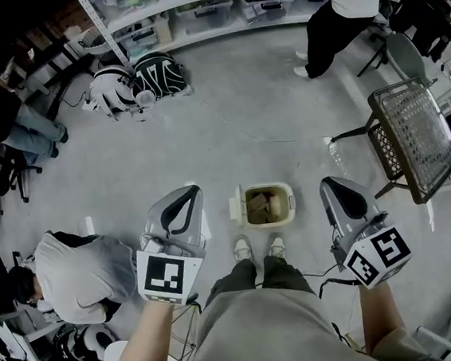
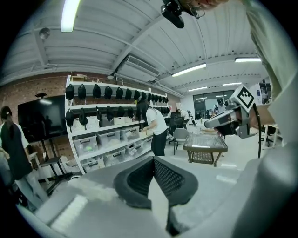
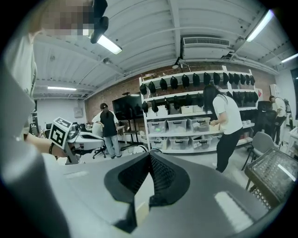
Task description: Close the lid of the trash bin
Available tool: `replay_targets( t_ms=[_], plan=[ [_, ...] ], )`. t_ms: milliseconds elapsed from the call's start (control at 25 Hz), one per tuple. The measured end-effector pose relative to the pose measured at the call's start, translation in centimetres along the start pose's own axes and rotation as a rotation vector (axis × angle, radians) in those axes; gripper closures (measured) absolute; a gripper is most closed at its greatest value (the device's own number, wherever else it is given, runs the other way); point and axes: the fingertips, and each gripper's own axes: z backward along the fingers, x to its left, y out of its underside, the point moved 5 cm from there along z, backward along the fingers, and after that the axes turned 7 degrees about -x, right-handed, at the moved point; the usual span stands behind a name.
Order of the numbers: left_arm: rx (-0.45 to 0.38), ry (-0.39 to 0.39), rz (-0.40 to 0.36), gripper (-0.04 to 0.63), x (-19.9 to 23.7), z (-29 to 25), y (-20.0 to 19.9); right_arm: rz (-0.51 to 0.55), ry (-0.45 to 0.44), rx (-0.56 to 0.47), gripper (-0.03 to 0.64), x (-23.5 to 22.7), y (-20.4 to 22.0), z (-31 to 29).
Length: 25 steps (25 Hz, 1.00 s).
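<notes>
- Now both tongs are pinched together and hold nothing: the left gripper (image 1: 185, 194) and right gripper (image 1: 332, 184) are aimed out at the room, not down.
- Between them, at twelve o'clock from our shoes (image 1: 242, 250), the trash bin (image 1: 292, 202) stands open, its lid (image 1: 234, 208) at its nine o'clock side.
- We judge the left gripper nearer: lower it and tip the lid toward three o'clock, gently so the bin stays put.

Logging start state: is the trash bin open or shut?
Open: the trash bin shows its contents from above, and its lid is flipped off to one side.
</notes>
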Motion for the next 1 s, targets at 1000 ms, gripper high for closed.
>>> replay_targets(
  t_ms=[1000],
  plan=[
    [0.576,0.121,0.226,0.592,-6.5,-13.4,36.0,-0.243,-0.013,0.426,0.614,-11.3,32.0,-7.5]
  ],
)
